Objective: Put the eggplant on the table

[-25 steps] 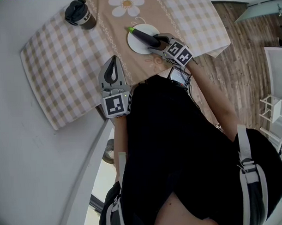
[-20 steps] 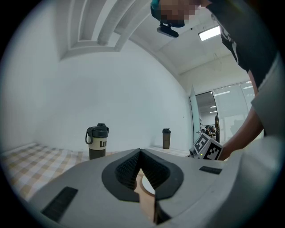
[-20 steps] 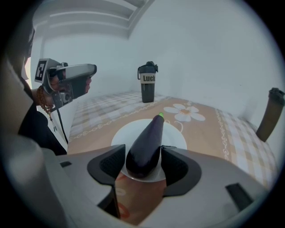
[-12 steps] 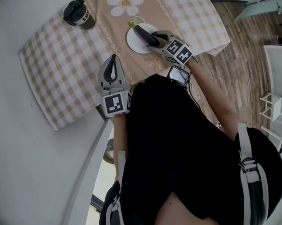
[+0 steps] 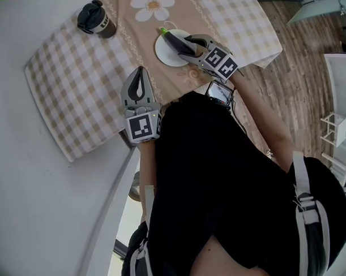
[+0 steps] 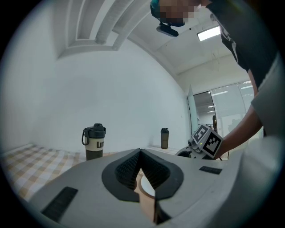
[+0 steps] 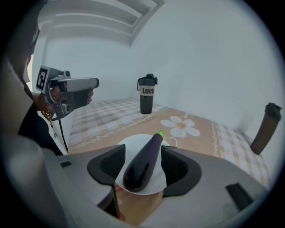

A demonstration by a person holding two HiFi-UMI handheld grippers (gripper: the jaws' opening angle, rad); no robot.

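A dark purple eggplant (image 5: 177,44) with a green stem lies over a white plate (image 5: 163,55) on the checked tablecloth. My right gripper (image 5: 187,49) is shut on the eggplant, one jaw on each flank. In the right gripper view the eggplant (image 7: 142,162) fills the gap between the pads, stem pointing away, with the plate (image 7: 130,144) under it. My left gripper (image 5: 138,73) is shut and holds nothing, hovering above the table's near edge; in its own view the left gripper (image 6: 140,153) shows its pads meeting.
A dark lidded mug (image 5: 95,18) stands at the far left of the cloth (image 5: 86,81). A slim dark bottle (image 7: 265,127) stands off to the right. A daisy print (image 5: 154,3) marks the beige strip beyond the plate. Wooden floor (image 5: 295,57) lies right of the table.
The right gripper has shifted slightly farther over the plate, and the eggplant has moved with it. The left gripper has stayed put.
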